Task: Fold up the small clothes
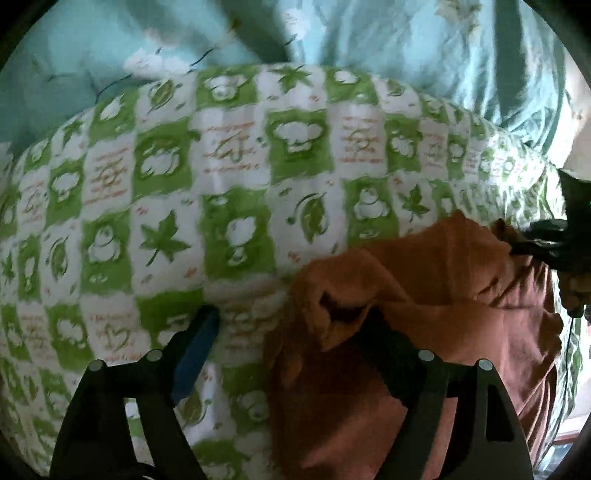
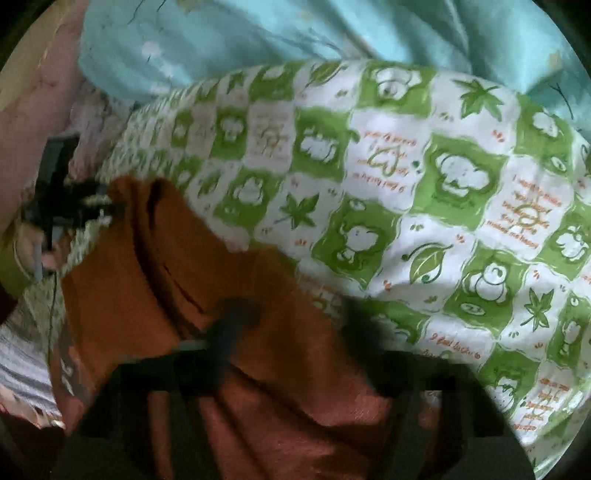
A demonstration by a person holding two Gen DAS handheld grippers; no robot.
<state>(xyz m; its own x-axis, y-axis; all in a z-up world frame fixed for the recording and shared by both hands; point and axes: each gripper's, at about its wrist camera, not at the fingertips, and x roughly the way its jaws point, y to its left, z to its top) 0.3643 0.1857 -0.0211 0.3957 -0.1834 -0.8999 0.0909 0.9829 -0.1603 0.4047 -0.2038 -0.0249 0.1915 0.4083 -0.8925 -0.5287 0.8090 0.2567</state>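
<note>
1. One rust-orange knit garment (image 1: 424, 295) lies on a bed sheet printed with green and white checks, leaves and cartoon figures (image 1: 236, 166); in the left wrist view it fills the lower right of the frame, in the right wrist view the lower left and centre.
2. Its long axis in the right wrist view runs from the upper left, near the other gripper, down to the bottom centre; in the left wrist view it runs from the right edge down towards the bottom centre.
3. The cloth is soft and ribbed, rumpled into folds, with a raised, turned-over edge and a dark hollow beneath it at lower centre of the left wrist view.
4. The left gripper (image 1: 291, 332) points steeply down at the bed with its fingers spread wide and released: the blue-padded finger (image 1: 195, 354) is over the bare sheet, the other finger over the garment's edge, and nothing is clamped.
5. The right gripper (image 2: 236, 314) also points steeply down, blurred, with fingers drawn together over the garment; whether cloth is pinched I cannot tell.
6. A pale blue-green quilt (image 2: 295, 33) lies across the top of both frames.
</note>
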